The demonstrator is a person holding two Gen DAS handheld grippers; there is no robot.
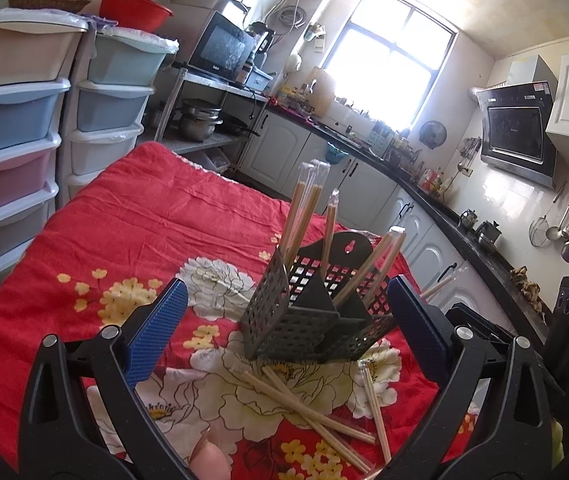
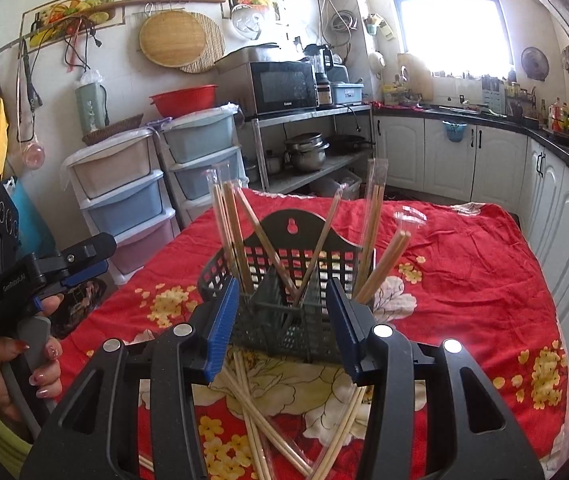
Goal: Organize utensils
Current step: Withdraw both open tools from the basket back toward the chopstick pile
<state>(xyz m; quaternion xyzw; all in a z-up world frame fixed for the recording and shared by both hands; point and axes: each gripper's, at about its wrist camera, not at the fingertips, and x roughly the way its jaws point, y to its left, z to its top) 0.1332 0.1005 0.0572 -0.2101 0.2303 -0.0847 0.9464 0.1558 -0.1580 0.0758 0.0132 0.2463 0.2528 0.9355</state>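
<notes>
Table (image 1: 96, 216) draped in a soft red cloth with a printed pattern of large white and small yellow flowers; fabric lightly creased.

Utensil holder (image 1: 308, 320): dark grey perforated plastic, boxy, divided into compartments, with a taller arched back panel carrying a keyhole hanging slot. It stands upright on the cloth near the table's near edge, directly ahead of both grippers.

Standing chopsticks (image 2: 240, 236): pale bamboo pairs, thin and straight, each pair in a clear plastic sleeve that overshoots the tips. Long axes run steeply upward, fanned outward. Those on the left lean left or stand near vertical, those on the right lean right; two cross in a V in the middle compartment.

Loose chopsticks (image 1: 316, 412): same sleeved bamboo pairs, lying flat on the cloth just in front of the holder, criss-crossed, long axes running roughly from the holder's base toward the cameras.

Left gripper (image 1: 284, 320): black frame, blue ribbed pads, fingers spread wide with nothing between the pads; holder seen through the gap. In the right wrist view a hand (image 2: 16, 368) holds its handle.

Right gripper (image 2: 284, 328): same build, fingers parted about halfway, pads touching nothing; the holder sits beyond the gap
</notes>
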